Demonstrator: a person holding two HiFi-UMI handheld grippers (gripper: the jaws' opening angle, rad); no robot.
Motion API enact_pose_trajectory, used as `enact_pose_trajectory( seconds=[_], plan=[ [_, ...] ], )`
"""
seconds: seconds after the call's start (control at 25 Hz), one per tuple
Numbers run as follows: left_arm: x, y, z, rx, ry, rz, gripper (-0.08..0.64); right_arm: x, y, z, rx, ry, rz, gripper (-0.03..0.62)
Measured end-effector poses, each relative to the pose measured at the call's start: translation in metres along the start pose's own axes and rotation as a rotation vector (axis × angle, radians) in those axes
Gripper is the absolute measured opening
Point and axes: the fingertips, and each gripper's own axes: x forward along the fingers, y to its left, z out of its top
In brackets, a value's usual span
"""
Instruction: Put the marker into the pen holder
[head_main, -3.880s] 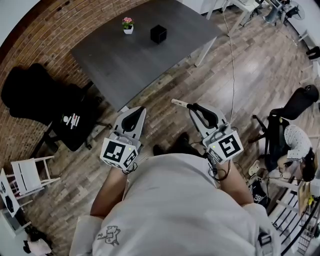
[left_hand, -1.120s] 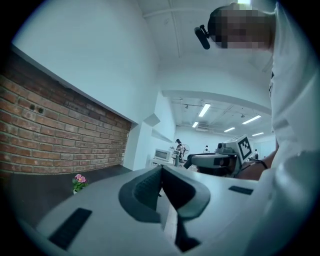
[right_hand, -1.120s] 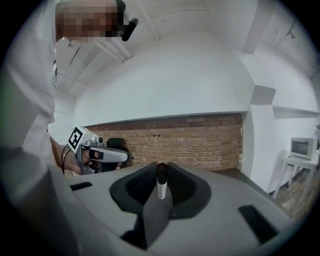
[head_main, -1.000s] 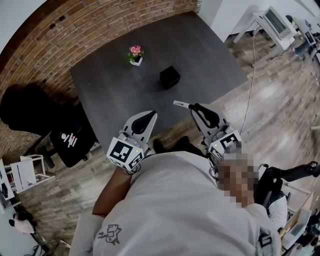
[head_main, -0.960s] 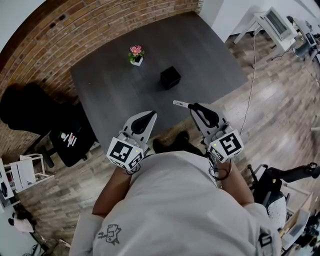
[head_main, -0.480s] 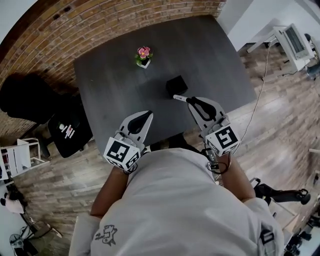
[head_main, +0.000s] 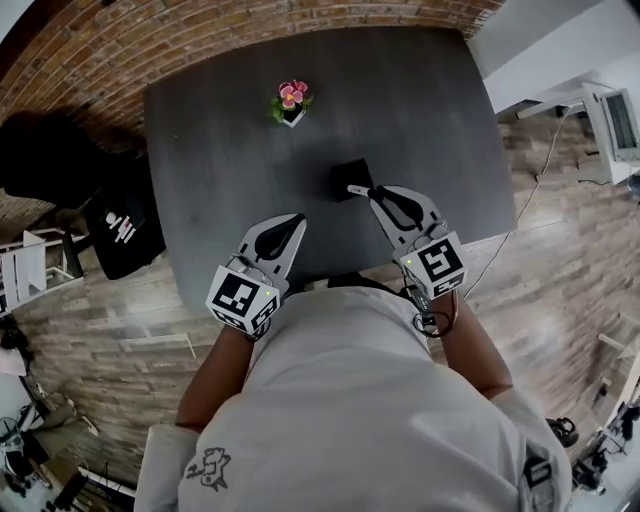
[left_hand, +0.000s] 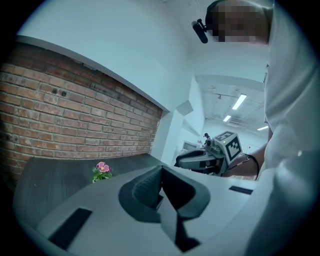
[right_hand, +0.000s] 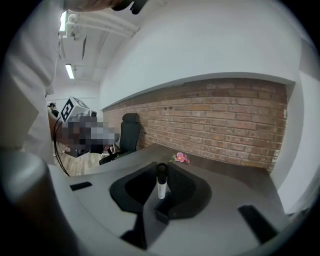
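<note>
Overhead and low views, shared table (head_main: 440, 110)

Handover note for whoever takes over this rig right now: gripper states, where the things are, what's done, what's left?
Left gripper: shut, empty, over the near part of the table.
Right gripper: shut on the marker.
Pen holder: black cube mid-table; in the head view the marker's tip sits at its near edge.
Done: marker gripped and brought to the holder.
Left: line the marker up over the opening, lower it in, release.
</note>
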Motion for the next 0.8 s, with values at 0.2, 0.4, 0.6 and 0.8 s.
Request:
enact_pose_trajectory(
  seconds=[0.2,0.4,0.6,0.8],
  plan=[
    [0.018,0.005,-0.011,-0.033,0.018,0.046,0.011,0.02,-0.01,-0.029,-0.005,0.061,0.08,0.071],
    [0.036,0.008,-0.017,-0.047,0.032,0.068,0.011,0.038,-0.017,-0.056,-0.018,0.114,0.136,0.072],
    [0.045,0.007,-0.027,-0.069,0.048,0.091,0.011,0.048,-0.013,-0.079,-0.032,0.171,0.191,0.072],
    [0.05,0.009,-0.033,-0.077,0.057,0.108,0.011,0.056,-0.01,-0.097,-0.036,0.215,0.218,0.074]
  ],
)
